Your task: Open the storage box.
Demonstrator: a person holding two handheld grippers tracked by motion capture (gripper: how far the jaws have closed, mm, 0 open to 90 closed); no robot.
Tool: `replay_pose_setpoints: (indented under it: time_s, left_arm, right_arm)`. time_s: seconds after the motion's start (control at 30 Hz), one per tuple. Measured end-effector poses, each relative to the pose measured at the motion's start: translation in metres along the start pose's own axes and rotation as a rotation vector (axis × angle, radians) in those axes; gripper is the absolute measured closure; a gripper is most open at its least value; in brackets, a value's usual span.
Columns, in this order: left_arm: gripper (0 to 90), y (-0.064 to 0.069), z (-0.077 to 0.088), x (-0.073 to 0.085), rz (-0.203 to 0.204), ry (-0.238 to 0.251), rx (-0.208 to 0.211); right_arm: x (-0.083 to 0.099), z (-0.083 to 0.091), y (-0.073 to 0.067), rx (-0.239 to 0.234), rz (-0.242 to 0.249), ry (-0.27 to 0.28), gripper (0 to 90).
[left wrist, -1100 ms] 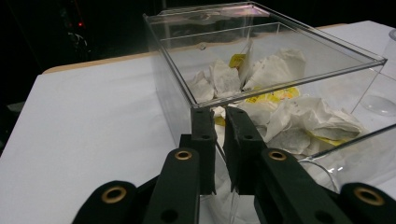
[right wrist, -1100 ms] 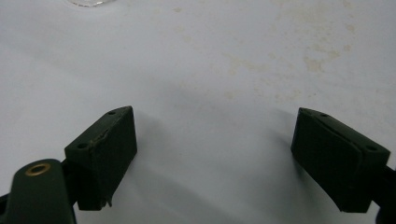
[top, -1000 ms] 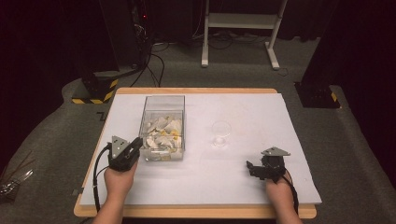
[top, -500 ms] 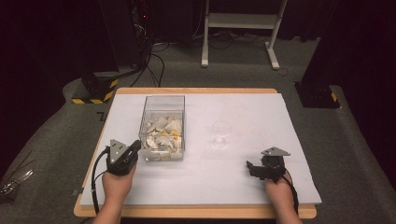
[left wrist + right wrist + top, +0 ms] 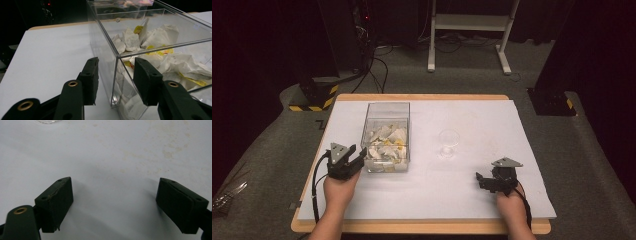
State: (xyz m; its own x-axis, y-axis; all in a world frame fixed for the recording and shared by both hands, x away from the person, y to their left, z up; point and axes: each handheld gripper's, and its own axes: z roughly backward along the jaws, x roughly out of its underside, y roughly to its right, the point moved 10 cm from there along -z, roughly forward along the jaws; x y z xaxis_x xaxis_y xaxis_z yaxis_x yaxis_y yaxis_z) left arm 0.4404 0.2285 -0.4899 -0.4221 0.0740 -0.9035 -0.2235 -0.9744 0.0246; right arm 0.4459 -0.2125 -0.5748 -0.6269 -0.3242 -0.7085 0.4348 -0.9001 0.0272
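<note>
We see a clear box [image 5: 386,135] of glossy, hard transparent plastic, with smooth walls and bright edges. Inside it lie crumpled white paper sachets [image 5: 160,37], matt and creased, some printed yellow. Beside the box, the left gripper [image 5: 116,75] has 2 matt black plastic jaws with brass-coloured rivets. The table cover [image 5: 472,125] under the box looks like smooth matt white sheet, faintly stained, on a wooden tabletop [image 5: 422,97]. Right of the box stands a small clear glossy cup [image 5: 448,143].
</note>
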Motion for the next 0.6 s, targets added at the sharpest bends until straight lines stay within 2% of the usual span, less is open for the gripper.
replay_pose_setpoints:
  time_s: [0.2,0.4,0.6]
  left_arm:
    - [56.5,0.0002,-0.0036,0.0005,0.011,-0.014,0.011]
    - [56.2,0.0004,-0.0055,0.0028,-0.003,-0.035,0.007]
    - [62.1,0.0037,-0.0030,0.0041,-0.008,-0.039,0.007]
  right_arm:
    - [-0.0001,0.0000,0.0000,0.000,0.002,0.001,14.3]
    - [-0.0001,0.0000,0.0000,0.000,0.003,0.001,14.3]
    - [-0.0001,0.0000,0.0000,0.000,0.003,0.002,14.3]
